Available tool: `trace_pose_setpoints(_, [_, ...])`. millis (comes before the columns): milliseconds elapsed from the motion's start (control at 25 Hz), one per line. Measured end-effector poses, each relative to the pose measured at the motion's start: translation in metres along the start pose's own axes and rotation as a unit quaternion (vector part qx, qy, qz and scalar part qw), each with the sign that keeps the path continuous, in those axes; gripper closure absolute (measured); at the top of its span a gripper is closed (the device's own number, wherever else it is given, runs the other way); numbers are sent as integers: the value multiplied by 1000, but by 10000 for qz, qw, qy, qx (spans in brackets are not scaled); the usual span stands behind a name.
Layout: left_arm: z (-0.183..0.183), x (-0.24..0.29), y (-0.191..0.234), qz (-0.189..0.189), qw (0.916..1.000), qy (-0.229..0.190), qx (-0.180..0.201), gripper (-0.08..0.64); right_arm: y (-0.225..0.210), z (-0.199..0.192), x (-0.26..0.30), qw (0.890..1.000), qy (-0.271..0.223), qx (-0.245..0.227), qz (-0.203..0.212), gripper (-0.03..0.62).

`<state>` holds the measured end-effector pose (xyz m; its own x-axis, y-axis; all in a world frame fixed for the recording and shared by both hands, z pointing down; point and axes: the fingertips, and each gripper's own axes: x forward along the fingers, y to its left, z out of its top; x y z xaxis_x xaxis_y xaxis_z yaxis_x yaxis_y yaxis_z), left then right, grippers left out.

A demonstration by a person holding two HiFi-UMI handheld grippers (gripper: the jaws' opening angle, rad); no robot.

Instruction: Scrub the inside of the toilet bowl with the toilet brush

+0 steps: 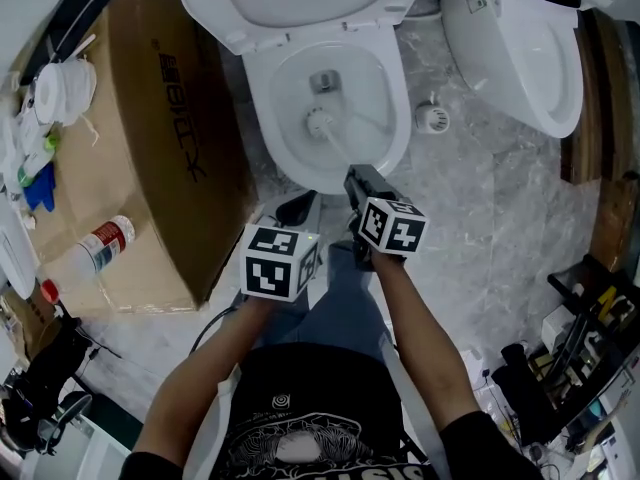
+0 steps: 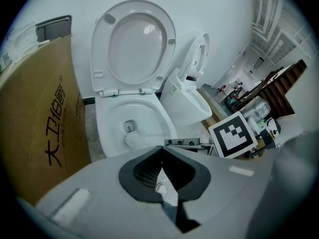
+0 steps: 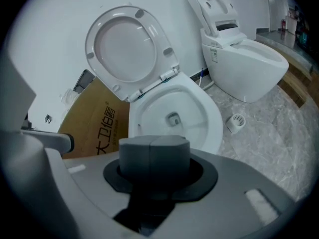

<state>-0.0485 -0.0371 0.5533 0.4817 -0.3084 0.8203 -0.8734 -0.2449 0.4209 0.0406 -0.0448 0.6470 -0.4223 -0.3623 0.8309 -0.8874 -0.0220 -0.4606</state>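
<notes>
A white toilet point(image 1: 390, 118) stands with its lid and seat raised. The toilet brush point(image 1: 321, 123) has its white head low in the bowl, just below the drain hole, and its handle runs back toward me. My right gripper point(image 1: 357, 180) hovers over the bowl's front rim, shut on that handle. In the right gripper view the jaws point(image 3: 154, 148) meet and hide the brush. My left gripper point(image 1: 297, 208) is held lower left of it, shut with nothing in it. In the left gripper view the brush head point(image 2: 130, 140) shows in the bowl beyond the shut gripper point(image 2: 160, 158).
A large cardboard box point(image 1: 150, 138) stands against the toilet's left side, with a bottle point(image 1: 100, 243) and small items on it. A white brush holder point(image 1: 431, 118) sits on the marble floor to the right. A second toilet point(image 1: 520, 48) is at far right, tools point(image 1: 570, 358) at lower right.
</notes>
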Motion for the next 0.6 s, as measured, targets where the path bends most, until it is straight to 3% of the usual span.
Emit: trace_pose_setpoints(600, [-2, -1, 18, -150, 9996, 228, 73, 563, -22, 30, 50, 9983, -201, 335, -433, 442])
